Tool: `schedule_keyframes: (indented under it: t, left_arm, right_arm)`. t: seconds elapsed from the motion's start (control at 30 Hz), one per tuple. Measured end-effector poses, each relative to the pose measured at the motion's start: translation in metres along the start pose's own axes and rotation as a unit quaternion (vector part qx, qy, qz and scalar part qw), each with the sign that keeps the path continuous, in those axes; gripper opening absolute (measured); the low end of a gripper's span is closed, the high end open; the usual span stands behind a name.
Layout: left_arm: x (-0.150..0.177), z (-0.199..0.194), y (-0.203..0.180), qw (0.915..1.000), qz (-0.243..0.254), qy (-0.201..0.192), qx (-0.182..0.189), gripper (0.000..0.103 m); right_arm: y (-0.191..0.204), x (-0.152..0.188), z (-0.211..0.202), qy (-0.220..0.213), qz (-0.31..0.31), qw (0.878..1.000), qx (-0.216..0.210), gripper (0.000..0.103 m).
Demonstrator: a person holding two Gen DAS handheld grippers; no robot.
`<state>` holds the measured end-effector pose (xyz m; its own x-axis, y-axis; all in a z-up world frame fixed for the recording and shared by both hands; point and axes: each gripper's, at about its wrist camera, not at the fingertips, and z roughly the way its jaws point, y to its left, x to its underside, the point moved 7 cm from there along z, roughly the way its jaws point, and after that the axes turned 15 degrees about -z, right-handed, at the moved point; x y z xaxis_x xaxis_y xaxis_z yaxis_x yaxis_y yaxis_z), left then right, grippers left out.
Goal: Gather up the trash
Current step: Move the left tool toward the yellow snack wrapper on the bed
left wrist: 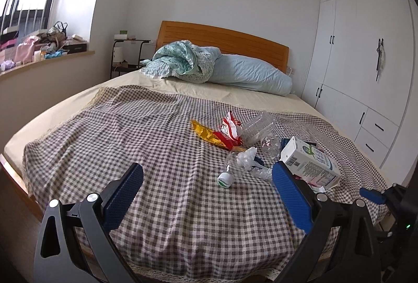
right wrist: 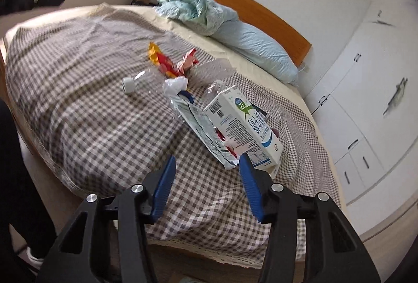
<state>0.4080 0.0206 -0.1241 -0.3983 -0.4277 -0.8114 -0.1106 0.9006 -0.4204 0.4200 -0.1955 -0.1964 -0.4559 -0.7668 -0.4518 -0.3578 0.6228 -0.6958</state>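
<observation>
The milk carton (right wrist: 243, 123) bears a barcode, a "72" badge and Chinese lettering too blurred to read.

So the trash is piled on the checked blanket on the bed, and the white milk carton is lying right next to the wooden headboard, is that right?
Not quite. The trash is on the checked blanket, but the white milk carton lies near the foot of the bed, close to the grippers, far from the wooden headboard. The pillow and the bare sheet lie between them. The left wrist view shows this.
</observation>
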Motion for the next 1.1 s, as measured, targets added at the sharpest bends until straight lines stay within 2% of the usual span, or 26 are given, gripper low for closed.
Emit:
schedule_keyframes:
  t: [0.03,0.1,0.17,0.23,0.27,0.43,0.47,0.6,0.63,0.67,0.73,0.87,1.0,1.1]
  left_arm:
    - [0.004,0.008,0.0,0.9999,-0.007,0.009,0.003,0.096]
    - [0.016,0.021,0.001,0.9994,-0.007,0.032,0.009,0.096]
    - [0.027,0.034,0.003,0.9985,0.012,0.053,-0.004,0.096]
    - [0.028,0.041,0.006,0.9979,0.026,0.057,-0.018,0.096]
    - [0.027,0.044,0.008,0.9979,0.021,0.06,-0.012,0.096]
    - [0.029,0.064,0.021,0.9954,-0.012,0.094,-0.014,0.096]
    - [0.03,0.067,0.021,0.9948,-0.016,0.099,-0.014,0.096]
    - [0.036,0.073,0.015,0.9939,-0.004,0.11,-0.013,0.096]
    - [0.037,0.073,0.014,0.9937,0.002,0.111,-0.014,0.096]
    - [0.038,0.073,0.013,0.9937,0.006,0.111,-0.014,0.096]
    - [0.038,0.074,0.013,0.9936,0.005,0.112,-0.014,0.096]
    - [0.039,0.079,0.015,0.9925,-0.006,0.121,-0.019,0.096]
    - [0.036,0.084,0.017,0.9926,-0.008,0.119,-0.027,0.096]
    - [0.03,0.09,0.02,0.9926,-0.021,0.117,-0.027,0.096]
  right_arm:
    - [0.003,-0.003,0.01,0.007,-0.018,1.0,0.01,0.05]
    - [0.008,-0.006,0.027,0.019,-0.052,0.998,0.028,0.043]
    - [0.01,-0.005,0.045,0.026,-0.078,0.996,0.045,0.036]
    - [0.008,-0.001,0.064,0.04,-0.094,0.993,0.056,0.034]
    - [0.006,0.001,0.072,0.048,-0.095,0.993,0.054,0.03]
    - [-0.006,0.018,0.101,0.073,-0.082,0.993,0.046,0.028]
    - [-0.005,0.019,0.103,0.076,-0.084,0.993,0.043,0.021]
    - [-0.013,0.022,0.107,0.074,-0.073,0.993,0.058,0.021]
    - [-0.015,0.023,0.108,0.072,-0.067,0.994,0.048,0.019]
    - [-0.017,0.022,0.106,0.063,-0.05,0.996,0.033,0.005]
    - [-0.025,0.019,0.099,0.044,-0.007,0.999,0.027,0.002]
    - [-0.052,0.007,0.072,0.001,0.05,0.999,0.019,0.001]
    - [-0.078,-0.005,0.02,-0.045,0.068,0.996,0.032,0.001]
    - [-0.093,-0.001,-0.002,-0.06,0.09,0.994,0.031,0.001]
